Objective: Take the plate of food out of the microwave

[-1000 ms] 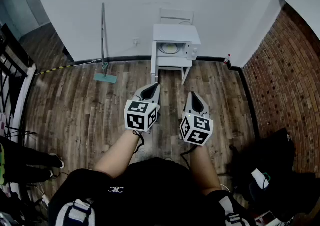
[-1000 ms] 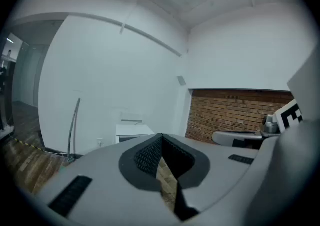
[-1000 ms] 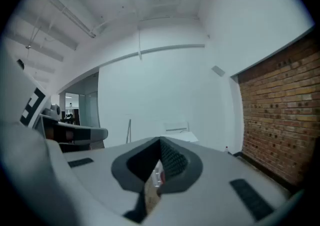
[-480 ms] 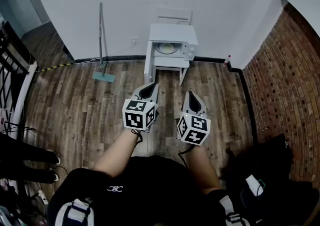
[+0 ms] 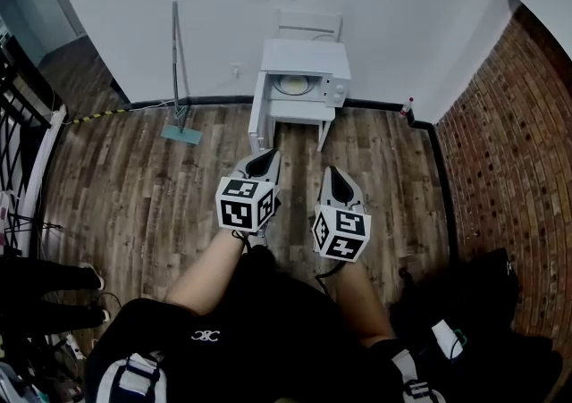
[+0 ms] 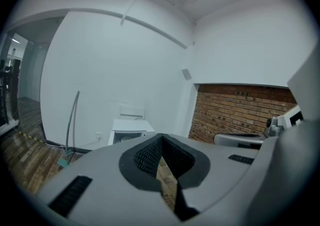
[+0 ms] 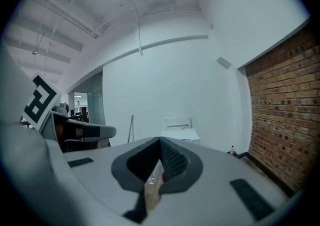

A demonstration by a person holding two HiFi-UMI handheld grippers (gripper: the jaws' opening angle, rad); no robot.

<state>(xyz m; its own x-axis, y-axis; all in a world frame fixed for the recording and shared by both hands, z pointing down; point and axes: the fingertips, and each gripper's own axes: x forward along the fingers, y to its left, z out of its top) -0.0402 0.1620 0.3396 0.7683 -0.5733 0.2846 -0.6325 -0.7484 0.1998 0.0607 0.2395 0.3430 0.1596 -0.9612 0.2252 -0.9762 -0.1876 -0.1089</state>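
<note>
A white microwave [image 5: 304,71] stands on a small white table [image 5: 308,113] against the far wall, a few steps ahead of me. Its door [image 5: 257,117] appears to hang open on the left, and a pale round plate [image 5: 291,84] shows inside. My left gripper [image 5: 271,154] and right gripper [image 5: 331,169] are held side by side over the wooden floor, well short of the microwave. Both are shut with nothing between the jaws. The microwave [image 6: 127,132] also shows small beyond the left gripper [image 6: 161,136], and the microwave [image 7: 182,134] beyond the right gripper [image 7: 161,140].
A mop [image 5: 176,71] leans on the wall left of the table. A white chair [image 5: 308,24] stands behind the microwave. A brick wall [image 5: 509,124] runs along the right, with a small bottle [image 5: 407,106] at its corner. Dark bags [image 5: 483,303] lie at lower right, a person's legs [image 5: 45,285] at left.
The microwave and mop have slid a little left and up in the head view as I stepped along. Both grippers drifted slightly left and stayed shut.
</note>
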